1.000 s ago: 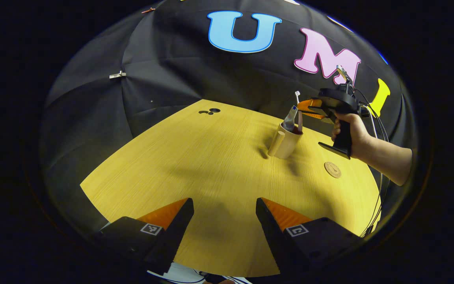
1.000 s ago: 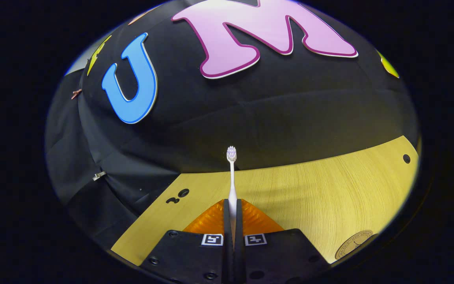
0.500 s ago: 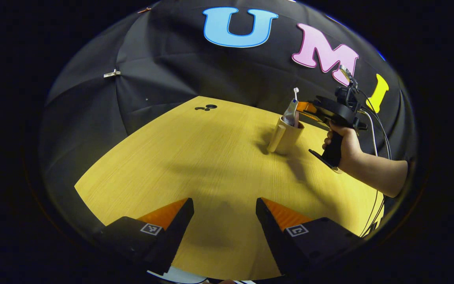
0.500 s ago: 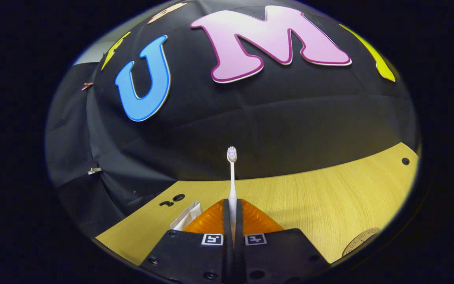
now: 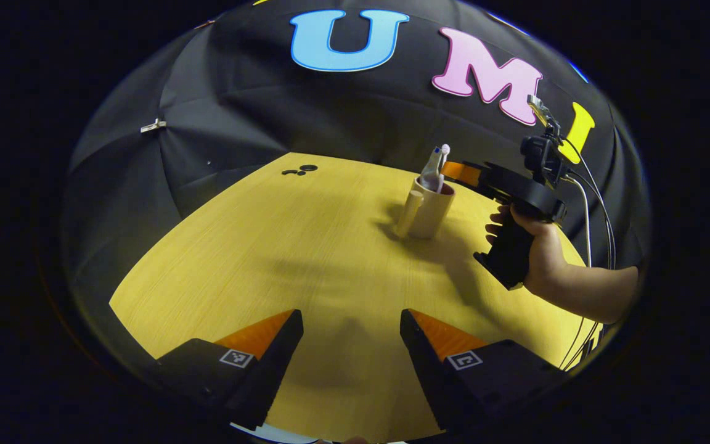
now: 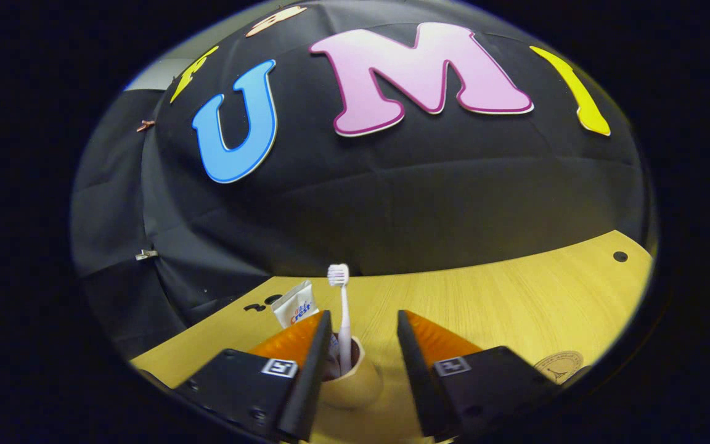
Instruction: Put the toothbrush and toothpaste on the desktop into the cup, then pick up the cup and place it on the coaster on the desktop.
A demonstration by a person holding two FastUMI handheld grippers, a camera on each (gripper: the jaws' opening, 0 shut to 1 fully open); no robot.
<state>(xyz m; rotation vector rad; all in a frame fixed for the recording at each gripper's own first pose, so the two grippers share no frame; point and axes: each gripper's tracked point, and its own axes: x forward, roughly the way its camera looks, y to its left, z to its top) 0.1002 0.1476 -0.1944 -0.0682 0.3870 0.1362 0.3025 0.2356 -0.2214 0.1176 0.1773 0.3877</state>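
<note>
Now that my right gripper [image 6: 360, 327] is standing open, the white plastic toothbrush [image 6: 342, 308] is resting released in the beige handled cup [image 6: 346, 382] beside the toothpaste tube [image 6: 293, 305]; my left gripper [image 5: 350, 333] is idling open, so lifting the cup onto the round coaster [image 6: 561, 364] is coming next

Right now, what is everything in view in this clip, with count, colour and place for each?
Beige ceramic cup with handle: one, standing upright on the desktop, just ahead of the right claw.
White slim toothbrush: one, upright in the cup, bristles up.
White toothpaste tube: one, leaning in the cup beside the toothbrush.
Round tan coaster: one, flat on the desktop, apart from the cup.
Yellow wood-grain desktop: one, with small dark holes near its far edge.
Metal clips: at least two, on the booth wall.
Left claw: open, over bare desktop.
Right claw: open, fingers either side of the toothbrush.
Hand: one, holding the right claw's grip.
</note>
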